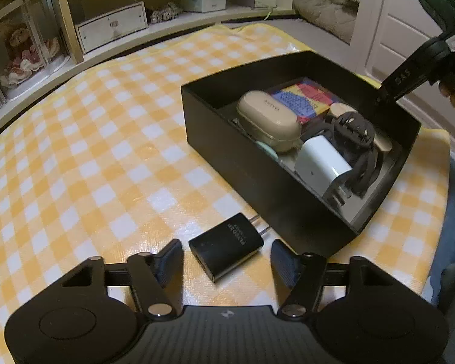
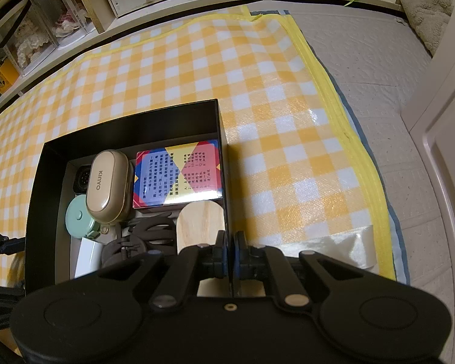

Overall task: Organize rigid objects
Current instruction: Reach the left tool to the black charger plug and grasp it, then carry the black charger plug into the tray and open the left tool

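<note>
A black plug adapter (image 1: 226, 247) lies on the yellow checked mat, just in front of the black box (image 1: 257, 179). My left gripper (image 1: 227, 261) is open, one finger on each side of the adapter, apart from it. The box holds a beige KINYO case (image 1: 268, 119), a coloured card pack (image 1: 303, 98), a white charger (image 1: 321, 163), a dark hair claw (image 1: 358, 139) and a wooden piece (image 2: 198, 223). My right gripper (image 2: 230, 250) is shut on the box's right wall (image 2: 224, 163); it also shows in the left wrist view (image 1: 409, 82).
The mat's yellow border (image 2: 333, 91) ends on a grey quilted surface (image 2: 379, 60). Shelves with a white drawer box (image 1: 112, 25) and dolls (image 1: 21, 51) stand behind. A white door (image 2: 446, 121) is at the right. A green round tin (image 2: 79, 217) sits in the box.
</note>
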Action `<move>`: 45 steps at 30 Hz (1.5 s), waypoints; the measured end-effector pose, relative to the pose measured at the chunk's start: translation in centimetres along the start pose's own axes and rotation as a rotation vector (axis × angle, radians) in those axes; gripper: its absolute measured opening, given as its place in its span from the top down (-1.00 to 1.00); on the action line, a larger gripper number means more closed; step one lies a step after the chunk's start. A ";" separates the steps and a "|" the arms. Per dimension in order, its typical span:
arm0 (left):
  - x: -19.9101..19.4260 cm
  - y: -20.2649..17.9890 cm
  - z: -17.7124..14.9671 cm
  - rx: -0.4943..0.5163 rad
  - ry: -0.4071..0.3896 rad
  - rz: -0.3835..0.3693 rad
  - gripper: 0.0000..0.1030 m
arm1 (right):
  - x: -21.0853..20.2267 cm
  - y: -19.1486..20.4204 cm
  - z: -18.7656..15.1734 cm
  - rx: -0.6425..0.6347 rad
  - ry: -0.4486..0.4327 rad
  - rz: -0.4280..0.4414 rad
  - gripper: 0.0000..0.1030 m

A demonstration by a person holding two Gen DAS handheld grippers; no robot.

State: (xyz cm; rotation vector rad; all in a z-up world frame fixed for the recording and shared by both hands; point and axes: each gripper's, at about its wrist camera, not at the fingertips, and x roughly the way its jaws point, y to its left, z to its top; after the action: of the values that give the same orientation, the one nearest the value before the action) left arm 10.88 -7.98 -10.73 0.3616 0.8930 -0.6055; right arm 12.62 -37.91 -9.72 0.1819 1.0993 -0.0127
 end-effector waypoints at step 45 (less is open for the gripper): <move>-5.4 -3.6 6.2 0.265 -0.118 -0.087 -0.04 | -0.4 -0.3 0.1 0.003 -0.003 0.007 0.89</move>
State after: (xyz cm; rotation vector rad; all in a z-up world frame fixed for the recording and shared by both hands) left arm 9.80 -12.27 -2.89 0.5212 0.7194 -0.8208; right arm 12.54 -38.26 -9.40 0.1885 1.0959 -0.0089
